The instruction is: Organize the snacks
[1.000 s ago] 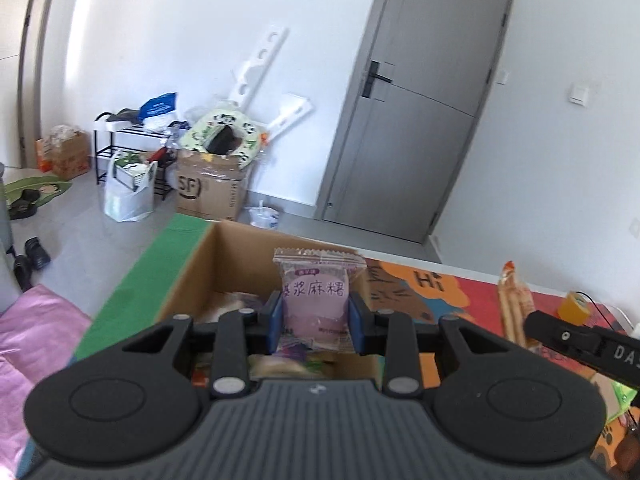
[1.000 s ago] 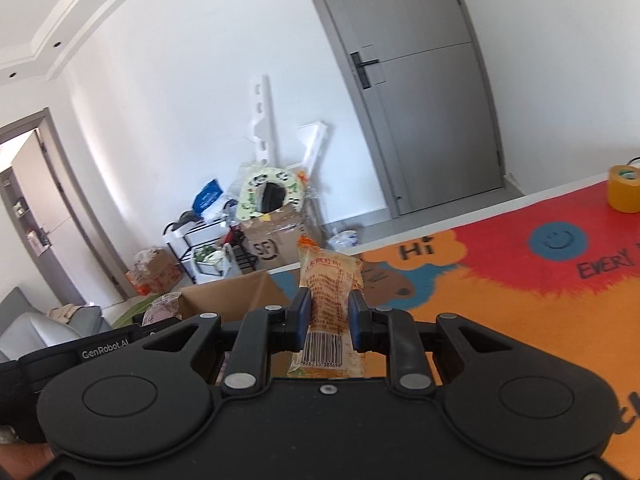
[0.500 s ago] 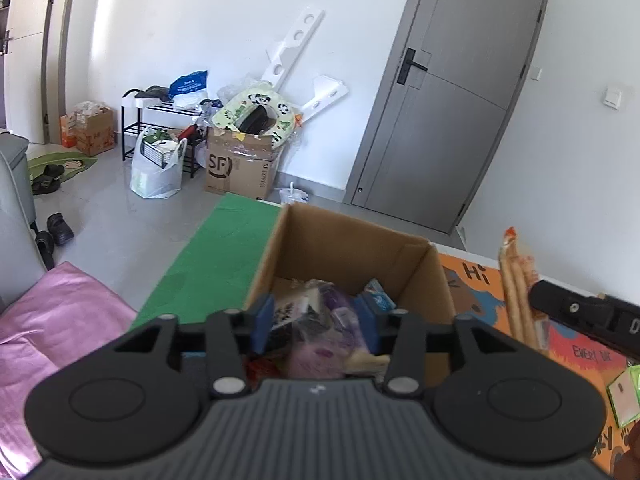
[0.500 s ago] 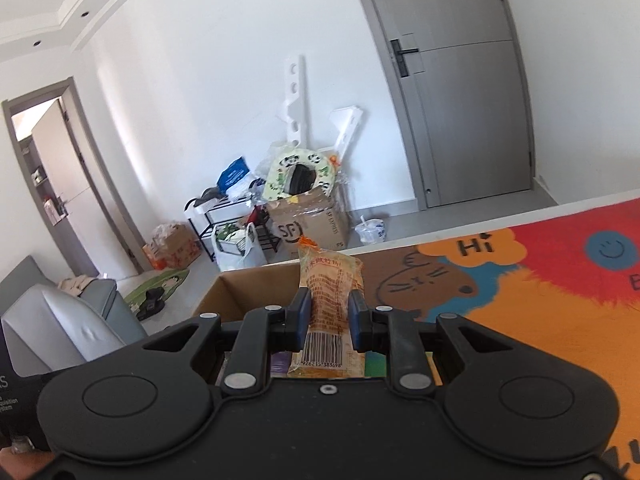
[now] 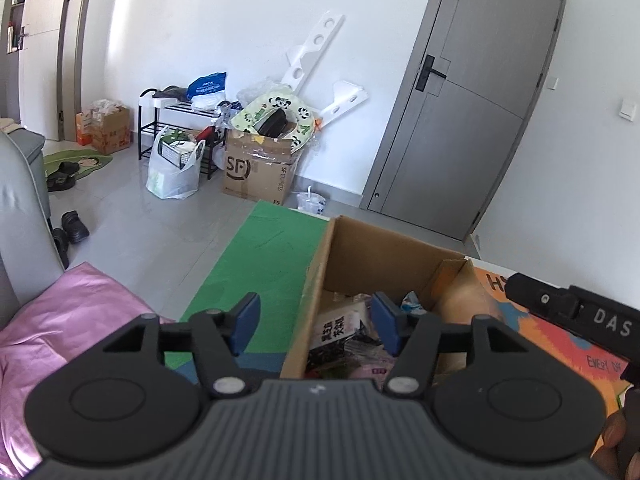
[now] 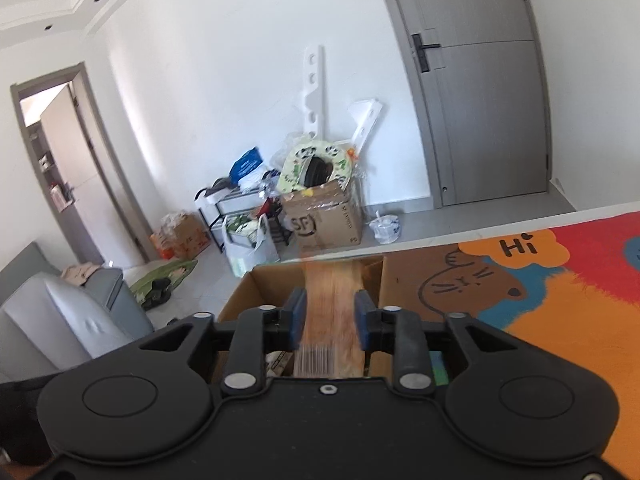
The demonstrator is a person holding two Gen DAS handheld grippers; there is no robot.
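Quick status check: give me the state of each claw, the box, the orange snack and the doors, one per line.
left claw: open, nothing held, above the box's left wall
right claw: open, orange packet blurred between its fingers, looks mid-drop
cardboard box: open, already holding several packets
orange snack packet: upright over the box, motion-blurred
grey door: closed
side door: open

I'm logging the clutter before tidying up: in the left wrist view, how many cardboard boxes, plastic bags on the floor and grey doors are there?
Cardboard boxes: 3 (snack box, SF box, small box)
Plastic bags on the floor: 2 (large bag, small bag)
Grey doors: 1 (grey door)
Total: 6
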